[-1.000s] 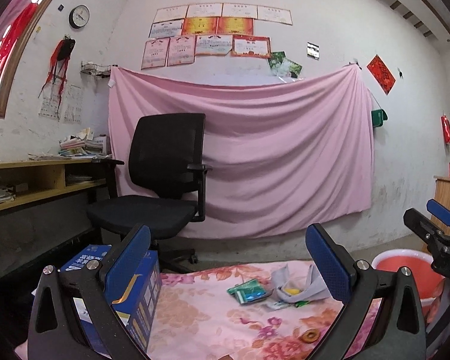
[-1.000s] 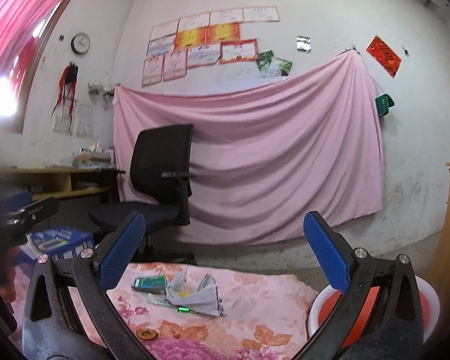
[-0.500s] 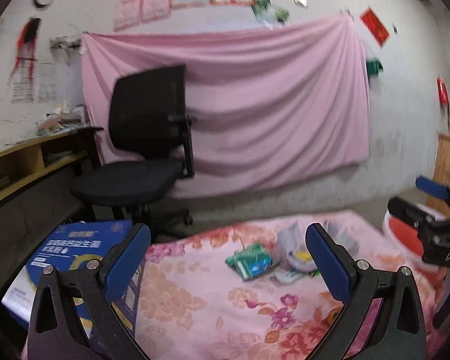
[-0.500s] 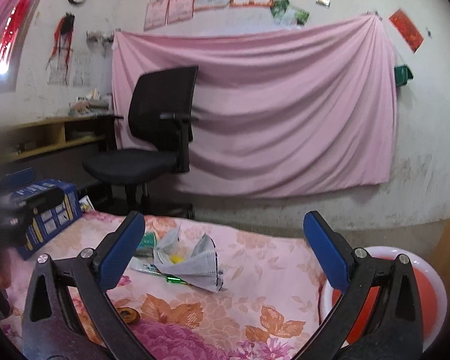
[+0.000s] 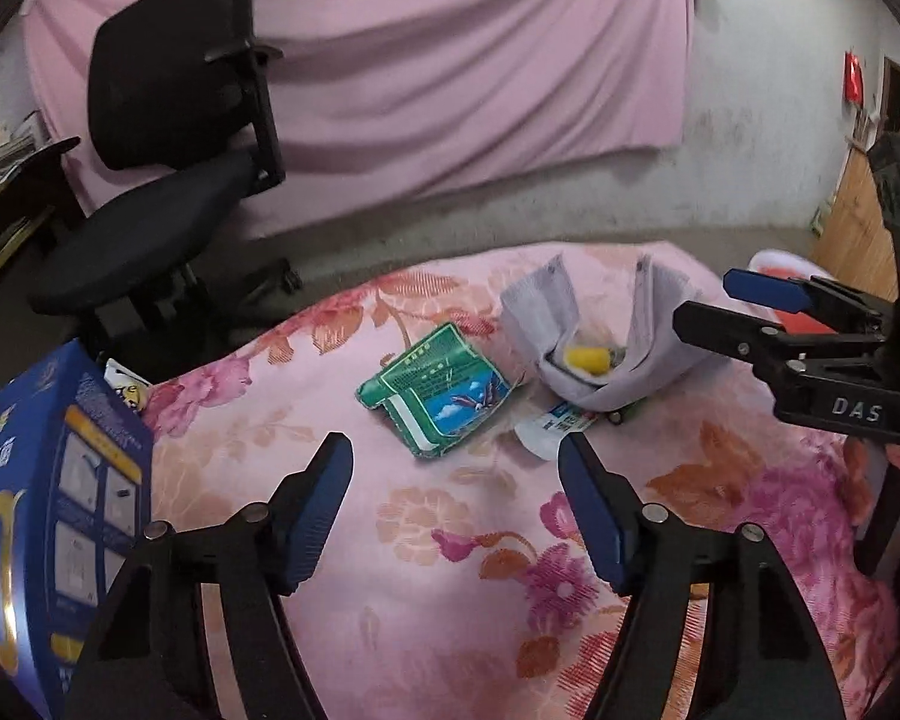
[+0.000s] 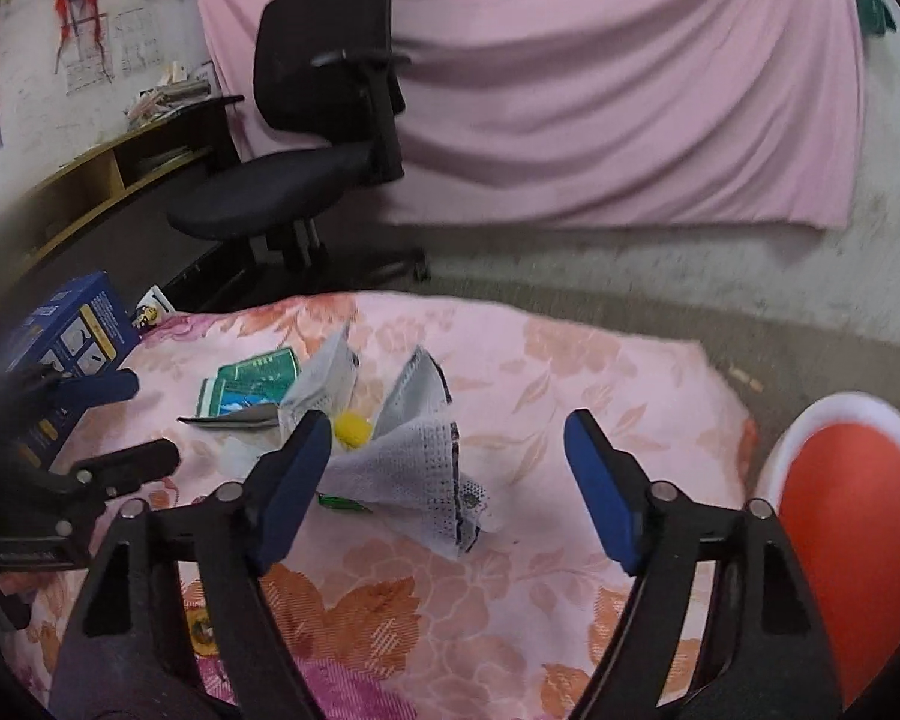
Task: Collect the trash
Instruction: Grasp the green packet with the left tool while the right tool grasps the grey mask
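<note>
A: Where is the trash found?

B: On the flowered bed [image 5: 462, 546], mid-cloth: a green packet [image 5: 435, 390], and just beside it a crumpled paper [image 6: 402, 462] cupping a yellow ball [image 5: 588, 358].

A: How is the handling judged?

B: All of it is judged light and soft; the paper can be pinched at a raised flap. The packet's long axis is seen running diagonally.

A: The jaws?

B: The left gripper [image 5: 456, 501] has just been closing, nothing between; the right gripper [image 6: 450, 483] has narrowed a little, still wide, empty.

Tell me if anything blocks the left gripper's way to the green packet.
Nothing visible does. The left gripper, jaws just closing and empty, hangs over bare floral cloth, and the green packet lies just ahead. The newspaper sits off to the right.
</note>
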The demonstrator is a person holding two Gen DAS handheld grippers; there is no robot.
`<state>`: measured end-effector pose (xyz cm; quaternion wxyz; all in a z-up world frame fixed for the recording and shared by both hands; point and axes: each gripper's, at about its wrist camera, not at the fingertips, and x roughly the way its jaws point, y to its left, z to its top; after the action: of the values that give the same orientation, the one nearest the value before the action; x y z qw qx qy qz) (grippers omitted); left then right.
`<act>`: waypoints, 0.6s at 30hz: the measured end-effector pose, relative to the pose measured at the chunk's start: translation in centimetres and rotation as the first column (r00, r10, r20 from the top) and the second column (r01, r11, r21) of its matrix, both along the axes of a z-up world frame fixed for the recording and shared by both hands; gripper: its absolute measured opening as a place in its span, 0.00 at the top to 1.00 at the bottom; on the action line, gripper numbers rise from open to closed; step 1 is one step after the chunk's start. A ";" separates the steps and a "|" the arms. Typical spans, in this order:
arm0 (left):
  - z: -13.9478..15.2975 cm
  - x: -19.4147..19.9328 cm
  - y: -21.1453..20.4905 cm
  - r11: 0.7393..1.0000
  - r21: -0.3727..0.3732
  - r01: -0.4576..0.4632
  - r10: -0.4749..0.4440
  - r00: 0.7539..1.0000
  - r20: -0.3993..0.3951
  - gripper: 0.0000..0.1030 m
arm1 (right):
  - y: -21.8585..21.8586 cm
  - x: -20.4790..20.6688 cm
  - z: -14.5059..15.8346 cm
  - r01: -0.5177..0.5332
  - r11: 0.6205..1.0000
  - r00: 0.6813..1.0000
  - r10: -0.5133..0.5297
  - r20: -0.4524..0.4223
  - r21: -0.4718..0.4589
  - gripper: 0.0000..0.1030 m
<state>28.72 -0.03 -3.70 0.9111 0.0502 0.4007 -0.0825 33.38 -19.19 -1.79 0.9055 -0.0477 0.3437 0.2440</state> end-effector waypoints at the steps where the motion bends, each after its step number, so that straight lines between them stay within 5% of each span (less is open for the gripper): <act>1: -0.3 0.3 -0.1 1.000 0.010 0.004 -0.004 1.000 -0.008 0.40 | -0.1 0.1 -0.2 -0.001 1.000 1.000 0.001 -0.013 0.003 0.07; 13: -2.7 2.6 -1.2 0.994 0.093 0.053 -0.044 0.994 -0.099 0.82 | 1.0 0.9 -1.1 -0.049 0.999 0.995 0.047 -0.090 -0.023 0.15; 18: -3.1 2.4 -1.5 0.992 0.101 0.082 -0.072 0.993 -0.098 0.97 | 0.9 0.9 -1.4 -0.071 0.997 0.990 0.069 -0.121 -0.011 0.30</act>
<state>31.07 -1.48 -6.75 0.8835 0.1092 0.4447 -0.0987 34.24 -18.25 -3.17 0.8736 -0.0517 0.3977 0.2756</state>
